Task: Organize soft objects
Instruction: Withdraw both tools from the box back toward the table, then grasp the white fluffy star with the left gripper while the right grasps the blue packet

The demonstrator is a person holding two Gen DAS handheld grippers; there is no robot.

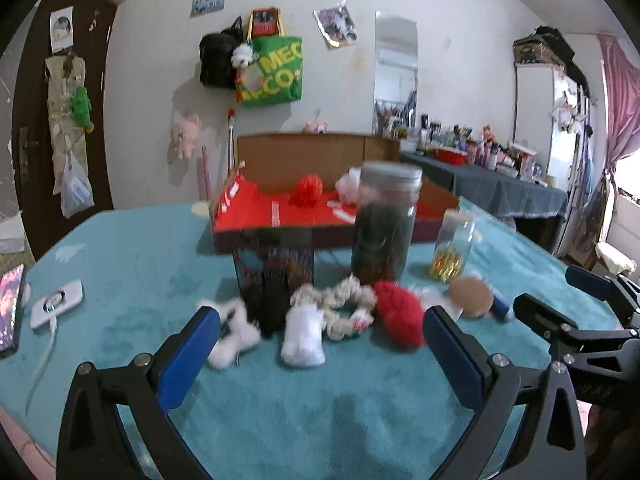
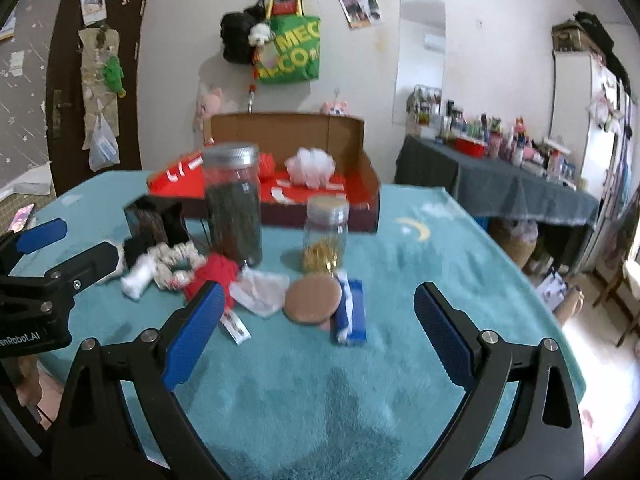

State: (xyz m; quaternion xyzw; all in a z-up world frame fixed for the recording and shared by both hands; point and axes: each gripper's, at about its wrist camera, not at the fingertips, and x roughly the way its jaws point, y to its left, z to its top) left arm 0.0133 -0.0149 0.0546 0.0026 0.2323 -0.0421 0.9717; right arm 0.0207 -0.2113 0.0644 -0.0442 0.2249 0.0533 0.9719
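Right now both claws hang above the teal table cover [image 1: 120, 264] with nothing in them: the left gripper [image 1: 320, 330] has its blue pads spread wide, and the right gripper [image 2: 318, 304] is spread just as wide. Taking the tall dark-filled jar [image 1: 384, 224] as the landmark, the soft things lie in a loose row on the cover in front of it. Directly in front sits a red fluffy ball [image 1: 398, 312], touching a braided rope ring [image 1: 344, 308] to its left. Left of that ring lies a white plush piece [image 1: 302, 338], then a black soft lump [image 1: 272, 308], then a second white fluffy piece [image 1: 234, 334] next to the left gripper's left pad. Behind the jar stands an open cardboard box with a red floor [image 1: 256, 216], and inside it rest a red pompom [image 1: 306, 190] and a white pompom [image 1: 348, 184]. Just right of the jar is a smaller jar with gold contents [image 1: 452, 246]. In front of that lie a round cork lid [image 2: 312, 298], a crumpled white tissue [image 2: 260, 288] and a blue packet [image 2: 352, 316], close together.
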